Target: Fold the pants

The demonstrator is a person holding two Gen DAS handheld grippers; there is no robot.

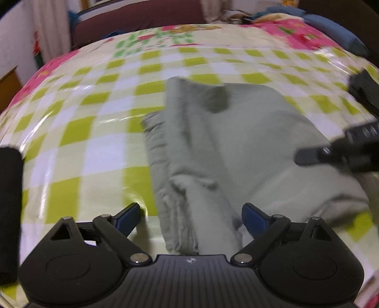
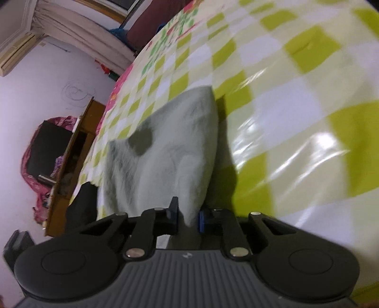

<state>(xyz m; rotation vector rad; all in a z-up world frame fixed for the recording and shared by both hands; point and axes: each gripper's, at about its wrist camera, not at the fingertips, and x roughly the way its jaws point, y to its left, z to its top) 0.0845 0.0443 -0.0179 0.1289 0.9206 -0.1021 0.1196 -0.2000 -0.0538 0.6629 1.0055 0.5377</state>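
Observation:
Pale grey-green pants (image 1: 236, 142) lie partly folded on a checked green-and-white plastic tablecloth (image 1: 94, 123). A dark round spot (image 1: 218, 99) marks the cloth near its far edge. My left gripper (image 1: 191, 213) is open, its blue-padded fingers apart on either side of the near bunched end of the pants, not holding. My right gripper (image 2: 187, 214) is shut on an edge of the pants (image 2: 170, 147), which rise away from it. It shows in the left wrist view (image 1: 308, 156) at the right, over the pants.
The tablecloth (image 2: 296, 106) covers a table whose far part has a pink printed border (image 1: 300, 33). A maroon chair back (image 1: 142, 21) stands behind the table. A wooden cabinet (image 2: 71, 165) and a pink-covered object (image 2: 40, 151) stand beside the table.

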